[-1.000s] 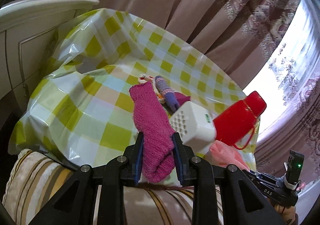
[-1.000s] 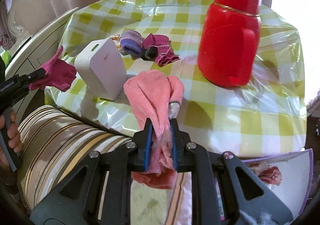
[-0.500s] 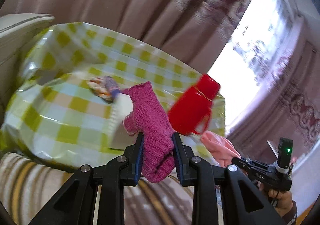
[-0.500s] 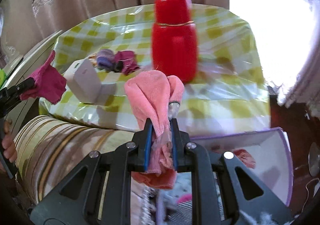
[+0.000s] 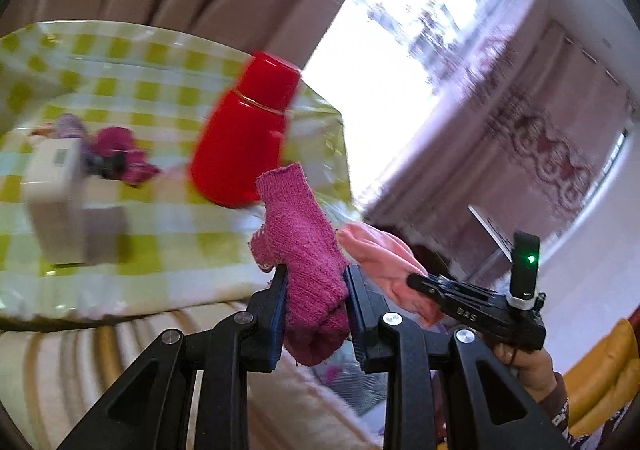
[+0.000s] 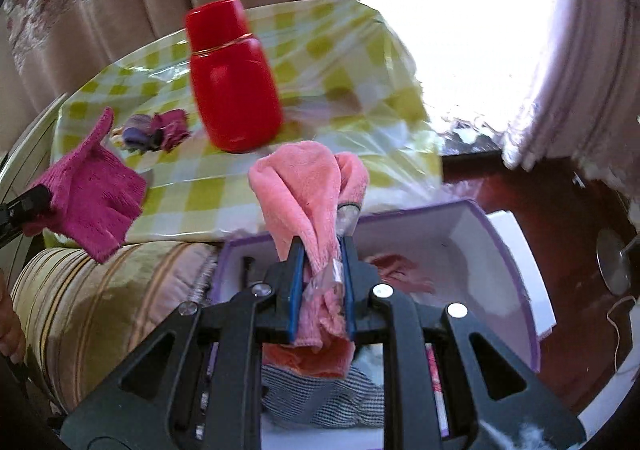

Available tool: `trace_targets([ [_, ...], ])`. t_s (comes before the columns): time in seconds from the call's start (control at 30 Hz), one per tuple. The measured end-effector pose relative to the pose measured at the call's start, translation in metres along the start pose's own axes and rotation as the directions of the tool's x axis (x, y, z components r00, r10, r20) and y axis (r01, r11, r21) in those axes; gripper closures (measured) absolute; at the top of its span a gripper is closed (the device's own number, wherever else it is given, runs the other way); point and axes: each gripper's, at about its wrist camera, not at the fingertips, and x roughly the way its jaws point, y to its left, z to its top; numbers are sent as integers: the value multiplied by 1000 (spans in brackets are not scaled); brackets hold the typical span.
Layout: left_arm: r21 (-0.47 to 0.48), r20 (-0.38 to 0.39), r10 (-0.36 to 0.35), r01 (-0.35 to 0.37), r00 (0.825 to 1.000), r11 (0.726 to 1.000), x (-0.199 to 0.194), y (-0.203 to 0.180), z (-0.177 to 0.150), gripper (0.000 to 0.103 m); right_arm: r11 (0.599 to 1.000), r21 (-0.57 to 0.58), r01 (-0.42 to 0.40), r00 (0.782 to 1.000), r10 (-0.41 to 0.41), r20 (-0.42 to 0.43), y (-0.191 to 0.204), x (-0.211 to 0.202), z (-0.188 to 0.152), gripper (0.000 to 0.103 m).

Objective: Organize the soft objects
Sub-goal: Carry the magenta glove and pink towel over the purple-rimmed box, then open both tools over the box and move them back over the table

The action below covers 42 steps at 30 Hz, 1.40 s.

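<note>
We observe the left gripper [image 5: 316, 282] clamped on a magenta knitted glove [image 5: 304, 250], held off the near edge of the checked tablecloth [image 5: 168, 185]. The right gripper [image 6: 320, 262] is clamped on a pink towel [image 6: 304, 189], held over a white box with purple trim [image 6: 504, 250] to the right of the table. A red flask [image 6: 232, 89] stands on the cloth; further soft items [image 6: 156, 129] lie to its left.
</note>
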Motion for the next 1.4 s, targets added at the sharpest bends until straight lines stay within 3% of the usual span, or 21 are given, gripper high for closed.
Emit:
trace_targets([
  [0.33, 142, -170, -69, 94, 983, 985, 76, -65, -1, 74, 993, 88, 75, 997, -75, -2, -55, -13, -17, 81],
  [0.4, 182, -201, -49, 86, 978, 979, 91, -72, -3, 65, 991, 105, 87, 996, -87, -4, -64, -14, -20, 80],
  [0.5, 246, -243, 37, 24, 969, 969, 114, -74, -5, 46, 987, 128, 101, 995, -100, -11, -75, -15, -23, 79],
  [0.57, 251, -250, 80, -15, 965, 968, 121, -66, -6, 44, 985, 138, 107, 994, -105, -19, -80, -13, -25, 76],
  [0.8, 211, -243, 125, -74, 962, 975, 116, -44, -7, 44, 984, 145, 103, 994, -98, -39, -84, -5, -28, 73],
  [0.93, 200, -220, 134, -89, 966, 976, 106, -40, -8, 43, 988, 129, 87, 996, -82, -44, -78, -2, -27, 58],
  [1.0, 201, -205, 140, -99, 969, 975, 101, -38, -8, 43, 990, 116, 80, 996, -76, -43, -73, -1, -26, 57],
  [1.4, 154, -30, 174, -168, 984, 974, 31, -12, 17, 41, 999, 28, 26, 999, -25, -41, -28, 2, -13, 51],
])
